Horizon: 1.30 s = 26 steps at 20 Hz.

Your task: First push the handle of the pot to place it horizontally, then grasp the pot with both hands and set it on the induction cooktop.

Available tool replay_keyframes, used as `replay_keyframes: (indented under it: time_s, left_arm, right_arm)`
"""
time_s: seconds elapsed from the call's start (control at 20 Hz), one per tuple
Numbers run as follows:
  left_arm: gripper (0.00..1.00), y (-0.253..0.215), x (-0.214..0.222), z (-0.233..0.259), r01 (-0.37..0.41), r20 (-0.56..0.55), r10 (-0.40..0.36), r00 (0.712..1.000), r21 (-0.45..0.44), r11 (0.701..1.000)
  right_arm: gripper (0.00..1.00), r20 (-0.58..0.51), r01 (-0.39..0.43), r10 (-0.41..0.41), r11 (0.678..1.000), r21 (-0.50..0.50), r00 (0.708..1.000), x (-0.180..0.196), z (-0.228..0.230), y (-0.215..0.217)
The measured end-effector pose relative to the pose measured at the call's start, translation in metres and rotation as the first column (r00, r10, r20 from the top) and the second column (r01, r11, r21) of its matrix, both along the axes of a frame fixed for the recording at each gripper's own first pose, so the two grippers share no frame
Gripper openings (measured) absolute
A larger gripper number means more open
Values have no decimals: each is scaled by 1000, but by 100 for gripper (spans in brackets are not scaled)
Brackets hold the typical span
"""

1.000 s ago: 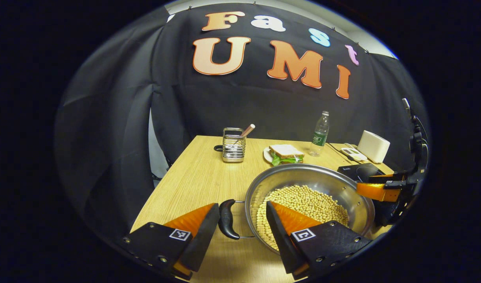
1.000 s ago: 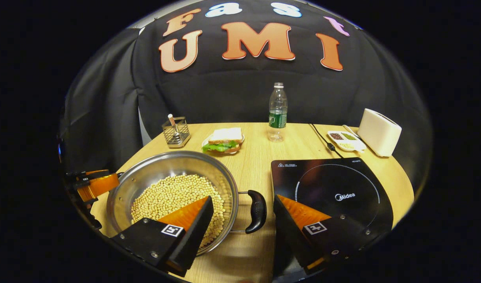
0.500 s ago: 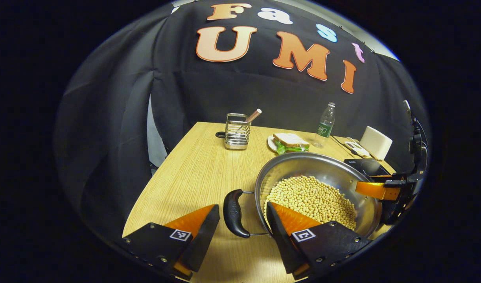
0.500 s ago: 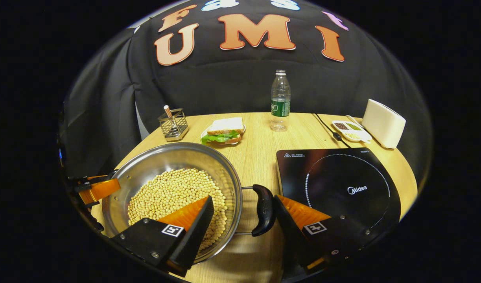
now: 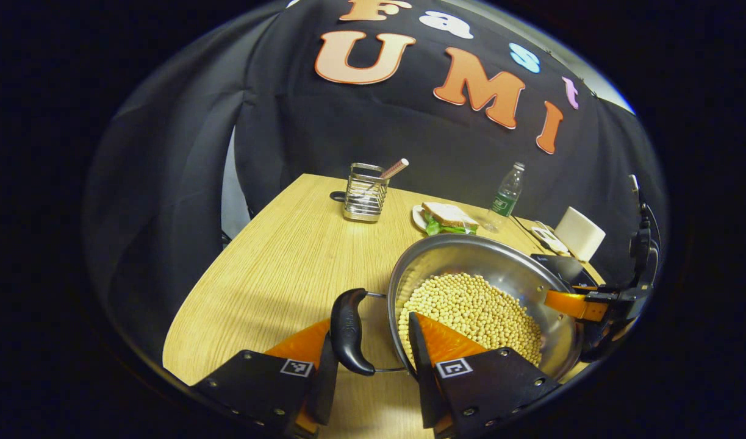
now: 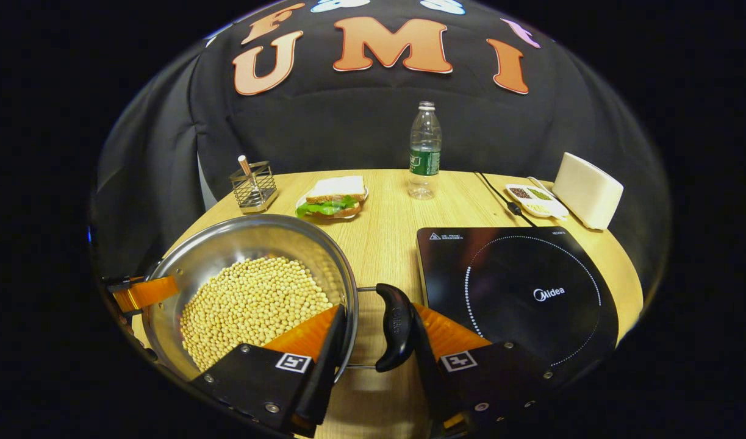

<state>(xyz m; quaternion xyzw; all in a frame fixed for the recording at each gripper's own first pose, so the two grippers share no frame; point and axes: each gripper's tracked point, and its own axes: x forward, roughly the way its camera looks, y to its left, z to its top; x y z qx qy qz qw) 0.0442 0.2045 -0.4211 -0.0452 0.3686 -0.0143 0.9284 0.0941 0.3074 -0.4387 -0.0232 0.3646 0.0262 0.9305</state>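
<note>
Pot point(image 6: 251, 286) full of beans looks heavy and slick on the desk point(image 6: 385, 231), cooktop point(image 6: 513, 292) at its 3 o'clock, so grab the black handles, each hand-held gripper (left point(image 5: 366, 360), right point(image 6: 376, 347)) narrowing around one, can't tell if pinching.

Dim booth, warm overhead light on the table point(image 6: 397, 225). Glare streaks the pot point(image 5: 470, 256) rim. Strong fisheye bending toward the edges; centre sharp

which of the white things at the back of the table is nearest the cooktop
The small divided dish, lying just behind the induction cooktop; the white toaster sits farther out, the sandwich plate far left.
</note>
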Motion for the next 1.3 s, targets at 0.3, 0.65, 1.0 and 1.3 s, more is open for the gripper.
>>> replay_keyframes:
  time_s: [0.3, 0.65, 1.0, 1.3]
  left_arm:
    - [51, -9, -18, 20, -51, 12, 51, 999, -13, 999]
    - [52, -48, -17, 78, -30, 95, 29, 995, 9, 1000]
    - [52, -98, -19, 93, -2, 99, 1, 995, 3, 1000]
    - [50, -151, -13, 97, 43, 91, -43, 995, -1, 999]
  right_arm:
    - [53, 26, -22, 21, 999, 29, 999, -3, 19, -6]
    - [52, 103, -22, 14, 997, 73, 995, -11, 72, -32]
    - [52, 126, 8, -18, 997, 81, 992, -20, 96, -80]
    - [52, 142, 49, -63, 994, 97, 988, -27, 109, -131]
